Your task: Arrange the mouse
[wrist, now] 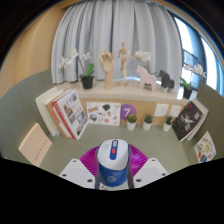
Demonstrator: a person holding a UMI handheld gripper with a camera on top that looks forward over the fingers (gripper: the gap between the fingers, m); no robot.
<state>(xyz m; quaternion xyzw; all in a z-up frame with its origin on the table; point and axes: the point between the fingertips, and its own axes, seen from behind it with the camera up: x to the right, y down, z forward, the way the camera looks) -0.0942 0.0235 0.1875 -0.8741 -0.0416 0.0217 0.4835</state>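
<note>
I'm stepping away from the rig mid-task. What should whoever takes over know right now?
Tongs: closed on the mouse, a pad against each side.
Mouse: white and blue, between the fingers, over the table, facing the shelf with books, small plants and wooden figures.
Done: mouse gripped.
Left: set it in its place and let go. Whether it is lifted or resting on the table cannot be told.

The handheld two-finger gripper (113, 172) points forward and level, its light grey fingers (76, 172) showing low in the gripper view; the magenta pads (138, 160) on their inner faces press both sides of a white and blue computer mouse (112, 162); the jaws are closed upon it.
</note>
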